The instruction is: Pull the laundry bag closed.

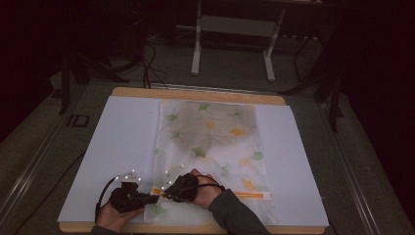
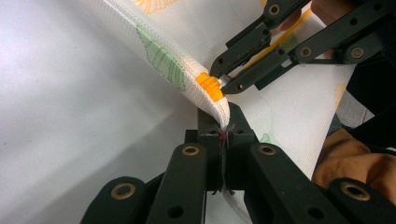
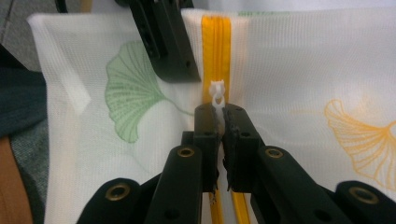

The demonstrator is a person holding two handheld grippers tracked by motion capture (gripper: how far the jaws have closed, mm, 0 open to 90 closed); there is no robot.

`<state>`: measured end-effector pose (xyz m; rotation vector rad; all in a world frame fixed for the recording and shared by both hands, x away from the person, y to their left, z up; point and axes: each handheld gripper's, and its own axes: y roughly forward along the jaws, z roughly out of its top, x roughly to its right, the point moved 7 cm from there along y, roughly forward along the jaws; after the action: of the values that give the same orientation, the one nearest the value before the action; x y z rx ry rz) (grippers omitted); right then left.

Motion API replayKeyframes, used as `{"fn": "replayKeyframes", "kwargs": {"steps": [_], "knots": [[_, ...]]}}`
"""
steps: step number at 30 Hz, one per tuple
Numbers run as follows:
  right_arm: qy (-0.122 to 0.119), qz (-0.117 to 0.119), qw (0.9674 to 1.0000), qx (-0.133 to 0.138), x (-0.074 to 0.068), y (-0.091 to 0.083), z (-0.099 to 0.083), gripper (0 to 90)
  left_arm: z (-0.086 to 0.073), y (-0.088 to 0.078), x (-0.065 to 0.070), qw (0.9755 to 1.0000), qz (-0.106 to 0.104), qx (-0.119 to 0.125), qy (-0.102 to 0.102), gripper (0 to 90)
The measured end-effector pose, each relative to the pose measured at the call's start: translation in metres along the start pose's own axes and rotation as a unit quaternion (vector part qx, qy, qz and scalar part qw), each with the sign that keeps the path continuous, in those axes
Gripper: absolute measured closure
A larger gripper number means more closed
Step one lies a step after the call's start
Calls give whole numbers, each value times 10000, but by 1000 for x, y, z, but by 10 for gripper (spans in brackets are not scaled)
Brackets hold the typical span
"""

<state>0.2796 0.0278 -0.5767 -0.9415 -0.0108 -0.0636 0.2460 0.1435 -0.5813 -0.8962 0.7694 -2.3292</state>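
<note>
A white mesh bag (image 1: 210, 142) printed with green and orange leaves lies flat on a white sheet (image 1: 122, 142). Its orange zipper (image 1: 244, 195) runs across the near end. My left gripper (image 2: 224, 126) is shut on the bag's fabric edge (image 2: 212, 109) just below the zipper's orange end (image 2: 210, 86), lifting that corner a little. My right gripper (image 3: 219, 116) is shut on the white zipper pull (image 3: 217, 91), close to the zipper's left end. In the high view the left gripper (image 1: 155, 198) and right gripper (image 1: 164, 192) almost touch at the bag's near left corner.
The white sheet covers a wooden table (image 1: 195, 94). Beyond the table, a white metal stand (image 1: 235, 39) and cables (image 1: 147, 58) sit on the dark floor. A grey sleeve (image 1: 235, 215) comes in from the bottom edge.
</note>
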Motion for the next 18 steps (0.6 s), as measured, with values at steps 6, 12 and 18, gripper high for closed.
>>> {"fn": "replayKeyframes", "kwargs": {"steps": [6,12,18], "knots": [[58,6,10000,-19,2,1,-5,850,1,-2,0,10000,-22,49,-30,881],[82,-11,10000,-17,1,0,-6,850,1,-2,0,10000,-24,59,-12,881],[83,-7,10000,-19,1,-1,-7,850,1,-3,0,9999,-47,91,-15,880]]}}
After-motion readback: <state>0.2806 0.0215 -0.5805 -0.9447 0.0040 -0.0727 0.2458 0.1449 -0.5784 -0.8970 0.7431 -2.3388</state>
